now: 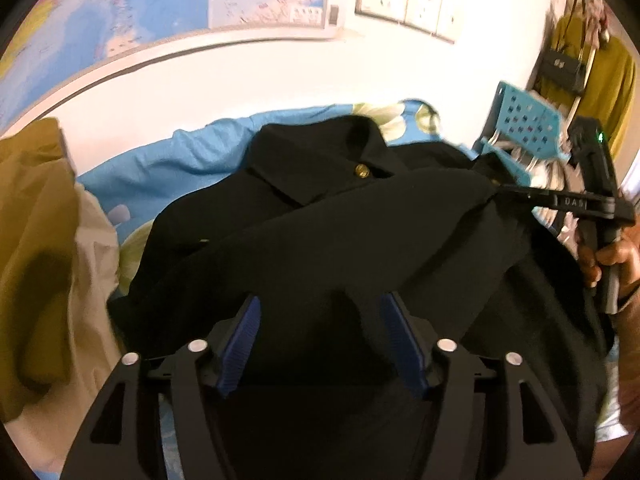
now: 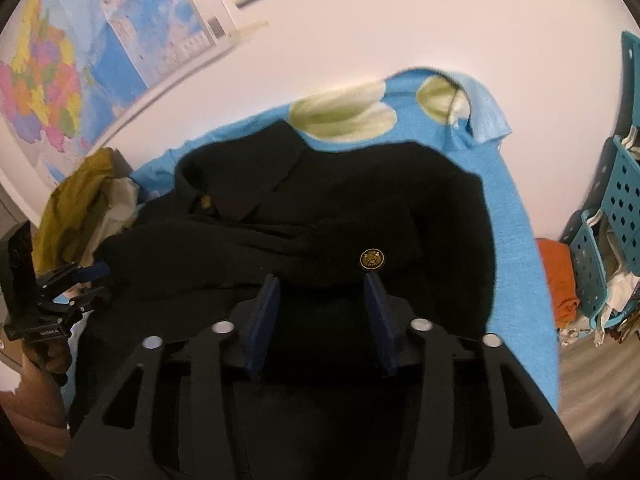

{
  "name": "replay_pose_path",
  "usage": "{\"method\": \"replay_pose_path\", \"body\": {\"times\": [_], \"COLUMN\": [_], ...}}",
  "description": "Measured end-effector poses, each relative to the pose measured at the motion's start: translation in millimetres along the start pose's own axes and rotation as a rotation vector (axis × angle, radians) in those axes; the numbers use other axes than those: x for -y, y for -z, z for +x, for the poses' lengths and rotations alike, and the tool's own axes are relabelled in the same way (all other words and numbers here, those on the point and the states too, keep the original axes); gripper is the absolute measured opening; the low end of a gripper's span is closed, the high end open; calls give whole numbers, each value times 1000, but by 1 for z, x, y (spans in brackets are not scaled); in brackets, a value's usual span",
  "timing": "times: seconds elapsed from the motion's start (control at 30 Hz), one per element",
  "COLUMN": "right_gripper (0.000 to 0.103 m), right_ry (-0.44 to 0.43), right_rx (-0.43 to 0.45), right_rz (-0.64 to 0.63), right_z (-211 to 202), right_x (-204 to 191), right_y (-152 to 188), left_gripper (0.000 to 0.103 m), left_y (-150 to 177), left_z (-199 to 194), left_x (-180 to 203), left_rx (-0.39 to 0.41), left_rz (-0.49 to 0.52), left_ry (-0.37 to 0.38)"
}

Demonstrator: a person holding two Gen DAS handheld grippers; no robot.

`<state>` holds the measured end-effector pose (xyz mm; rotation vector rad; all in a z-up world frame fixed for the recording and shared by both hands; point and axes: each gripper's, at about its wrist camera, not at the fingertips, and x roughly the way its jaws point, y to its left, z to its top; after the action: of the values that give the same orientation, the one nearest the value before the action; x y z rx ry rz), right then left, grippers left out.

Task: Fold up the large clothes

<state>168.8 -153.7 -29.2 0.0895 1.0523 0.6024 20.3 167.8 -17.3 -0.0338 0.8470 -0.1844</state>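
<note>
Blue blanket (image 2: 516, 216): black coat (image 2: 320, 216) beneath both parted claws (gold-buttoned).

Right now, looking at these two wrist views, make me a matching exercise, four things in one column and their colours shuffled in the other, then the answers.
Things:
1. jacket
2. bedsheet
3. storage baskets
4. crumpled garment

Colours:
A. teal
B. mustard yellow
C. black with gold buttons
D. blue with pale flowers

Pairs: 1-C, 2-D, 3-A, 4-B
</note>
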Motion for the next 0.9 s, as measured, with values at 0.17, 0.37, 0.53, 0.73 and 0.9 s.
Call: {"method": "replay_pose_path", "body": {"times": [0.17, 0.37, 0.53, 0.73, 0.9], "right_gripper": [68, 79, 85, 87, 88], "right_ry": [-50, -44, -73, -108, -153], "right_rx": [57, 39, 9, -57, -46], "right_rz": [22, 70, 145, 167, 114], "right_z": [-44, -90, -113, -115, -119], "right_x": [6, 23, 42, 46, 36], "right_y": [11, 60, 108, 149, 157], "left_gripper": [68, 70, 71, 72, 89], "left_y": [25, 79, 123, 158, 169], "left_z": [-38, -69, -84, -91, -91], "left_x": [-8, -14, -15, -5, 3], "left_rx": [46, -3, -52, -110, -123], "left_rz": [-12, -67, -162, -213, -233], "left_ry": [14, 22, 95, 160, 253]}}
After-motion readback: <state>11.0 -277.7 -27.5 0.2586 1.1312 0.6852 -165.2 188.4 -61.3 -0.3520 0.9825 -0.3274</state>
